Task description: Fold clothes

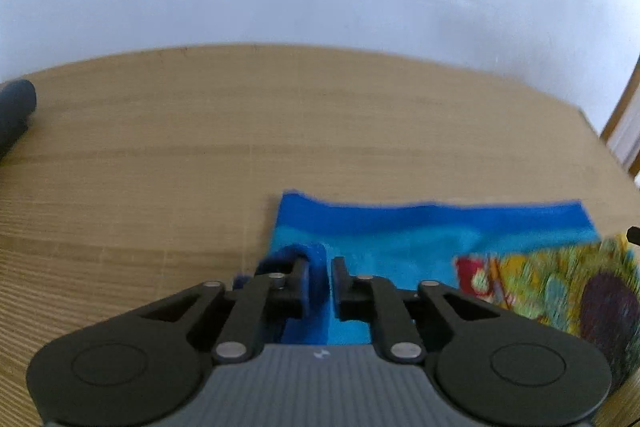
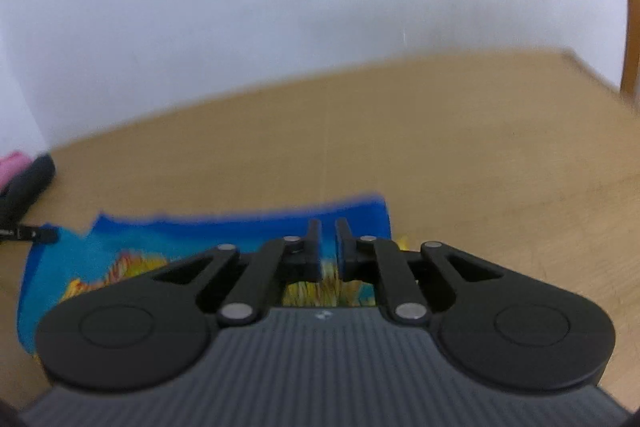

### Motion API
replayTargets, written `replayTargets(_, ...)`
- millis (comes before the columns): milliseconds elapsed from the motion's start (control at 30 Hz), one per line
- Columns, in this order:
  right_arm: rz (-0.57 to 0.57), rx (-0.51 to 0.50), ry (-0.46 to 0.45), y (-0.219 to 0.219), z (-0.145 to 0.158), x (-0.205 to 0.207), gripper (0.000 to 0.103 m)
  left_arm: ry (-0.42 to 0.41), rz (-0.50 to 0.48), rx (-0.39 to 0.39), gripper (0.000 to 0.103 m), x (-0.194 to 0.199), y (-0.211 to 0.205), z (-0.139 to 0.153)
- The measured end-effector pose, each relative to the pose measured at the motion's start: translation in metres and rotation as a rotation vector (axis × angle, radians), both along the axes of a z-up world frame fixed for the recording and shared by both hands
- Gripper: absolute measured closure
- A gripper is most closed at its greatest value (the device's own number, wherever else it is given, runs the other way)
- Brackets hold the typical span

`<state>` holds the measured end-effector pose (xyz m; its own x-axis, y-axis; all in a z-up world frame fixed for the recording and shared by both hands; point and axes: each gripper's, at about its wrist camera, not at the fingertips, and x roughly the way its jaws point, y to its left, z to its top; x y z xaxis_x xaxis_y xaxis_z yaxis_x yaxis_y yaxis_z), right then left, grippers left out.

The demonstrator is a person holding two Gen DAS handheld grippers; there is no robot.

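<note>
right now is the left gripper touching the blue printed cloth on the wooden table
Touching. In the left wrist view, the left gripper has a bunched dark blue fold of the blue printed cloth pinched against its left finger.

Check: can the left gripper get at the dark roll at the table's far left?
Probably not yet. The left gripper is pinching a bunched blue fold of the garment. The bare table leaves the way to the roll free.

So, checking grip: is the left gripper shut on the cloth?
Yes: left gripper pinches a bunched blue fold of the cloth.
</note>
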<state>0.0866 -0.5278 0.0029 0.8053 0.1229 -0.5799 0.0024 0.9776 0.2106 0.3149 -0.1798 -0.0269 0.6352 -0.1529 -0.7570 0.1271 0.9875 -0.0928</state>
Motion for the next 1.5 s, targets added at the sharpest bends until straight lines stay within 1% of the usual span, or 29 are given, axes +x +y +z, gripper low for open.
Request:
replayTargets(33, -0.009, -0.016, 0.013, -0.001, -0.004, -0.001, 0.065, 0.010, -0.006, 0.004, 0.058, 0.001, 0.000, -0.003)
replayTargets(67, -0.017, -0.026, 0.022, -0.001, -0.008, -0.001, 0.059, 0.016, -0.009, 0.009, 0.042, 0.003, -0.001, -0.005)
replayTargets(100, -0.025, -0.036, 0.032, -0.002, -0.012, -0.001, 0.052, 0.018, -0.014, 0.020, 0.039, 0.006, -0.003, -0.006)
replayTargets(133, -0.028, -0.038, 0.039, -0.002, -0.015, -0.001, 0.050, 0.018, -0.021, 0.033, 0.038, 0.007, -0.005, -0.007)
replayTargets(200, -0.023, -0.025, 0.048, 0.000, -0.020, -0.001, 0.051, 0.026, -0.018, 0.083, 0.027, 0.012, -0.012, -0.013)
replayTargets(267, -0.016, -0.018, 0.054, 0.003, -0.024, 0.000, 0.051, 0.031, -0.014, 0.124, 0.027, 0.014, -0.019, -0.018)
replayTargets(333, -0.013, -0.044, 0.063, 0.003, -0.030, 0.007, 0.051, 0.024, -0.023, 0.122, 0.027, 0.010, -0.023, -0.020)
replayTargets(367, -0.015, -0.057, 0.072, 0.003, -0.033, 0.011, 0.051, 0.021, -0.027, 0.121, 0.029, 0.008, -0.025, -0.021)
replayTargets(433, -0.014, -0.061, 0.066, 0.005, -0.036, 0.011, 0.051, 0.015, -0.036, 0.119, 0.048, 0.004, -0.029, -0.024)
replayTargets(467, -0.013, -0.060, 0.060, 0.007, -0.038, 0.010, 0.050, 0.011, -0.040, 0.118, 0.076, 0.002, -0.031, -0.025)
replayTargets(500, -0.003, -0.058, 0.052, 0.008, -0.040, 0.010, 0.051, 0.008, -0.045, 0.117, 0.094, 0.000, -0.033, -0.026)
replayTargets(533, 0.015, -0.056, 0.045, 0.009, -0.042, 0.010, 0.071, 0.005, -0.049, 0.116, 0.095, -0.002, -0.035, -0.027)
replayTargets(567, 0.029, -0.051, 0.042, 0.010, -0.044, 0.010, 0.087, -0.003, -0.048, 0.107, 0.097, -0.004, -0.035, -0.027)
replayTargets(600, 0.029, -0.039, 0.035, 0.010, -0.045, 0.010, 0.093, -0.014, -0.038, 0.089, 0.099, -0.007, -0.034, -0.024)
replayTargets(667, 0.010, 0.000, -0.009, 0.008, -0.040, 0.003, 0.094, -0.044, -0.012, 0.044, 0.099, -0.015, -0.028, -0.009)
replayTargets(733, -0.019, 0.071, -0.067, 0.003, -0.025, -0.007, 0.094, -0.091, 0.021, -0.016, 0.099, -0.022, -0.019, 0.014)
replayTargets(767, -0.023, 0.092, -0.096, 0.001, -0.017, -0.011, 0.094, -0.116, 0.031, -0.033, 0.099, -0.023, -0.016, 0.025)
replayTargets(900, 0.011, 0.088, -0.206, 0.005, 0.011, -0.005, 0.094, -0.186, 0.054, -0.018, 0.099, -0.007, -0.011, 0.045)
replayTargets(1000, 0.019, 0.065, -0.252, 0.006, 0.019, 0.013, 0.094, -0.221, 0.063, 0.001, 0.099, 0.014, -0.012, 0.050)
replayTargets(1033, 0.019, 0.056, -0.251, 0.006, 0.018, 0.022, 0.094, -0.221, 0.063, 0.015, 0.099, 0.023, -0.014, 0.049)
replayTargets(1100, 0.015, 0.037, -0.241, 0.005, 0.013, 0.041, 0.094, -0.185, 0.079, 0.055, 0.098, 0.045, -0.018, 0.031)
replayTargets(1167, 0.004, 0.005, -0.200, 0.005, -0.005, 0.064, 0.094, -0.119, 0.094, 0.092, 0.095, 0.066, -0.022, 0.007)
replayTargets(1233, 0.005, -0.057, -0.128, 0.007, -0.032, 0.086, 0.093, -0.056, 0.101, 0.139, 0.090, 0.077, -0.026, -0.016)
replayTargets(1300, -0.002, -0.111, -0.042, 0.010, -0.058, 0.101, 0.086, -0.006, 0.112, 0.173, 0.085, 0.084, -0.028, -0.035)
replayTargets(1333, -0.017, -0.121, -0.035, 0.010, -0.064, 0.102, 0.081, -0.003, 0.123, 0.162, 0.082, 0.081, -0.025, -0.035)
replayTargets(1367, -0.039, -0.118, -0.044, 0.008, -0.064, 0.099, 0.076, -0.001, 0.128, 0.150, 0.073, 0.078, -0.022, -0.032)
replayTargets(1400, -0.065, -0.105, -0.042, 0.004, -0.059, 0.096, 0.066, 0.000, 0.131, 0.139, 0.063, 0.075, -0.018, -0.027)
replayTargets(1433, -0.087, -0.078, -0.042, -0.002, -0.054, 0.092, 0.059, -0.006, 0.131, 0.131, 0.059, 0.068, -0.014, -0.022)
replayTargets(1500, -0.114, -0.010, -0.058, -0.017, -0.043, 0.079, 0.052, -0.027, 0.128, 0.123, 0.050, 0.049, -0.004, -0.010)
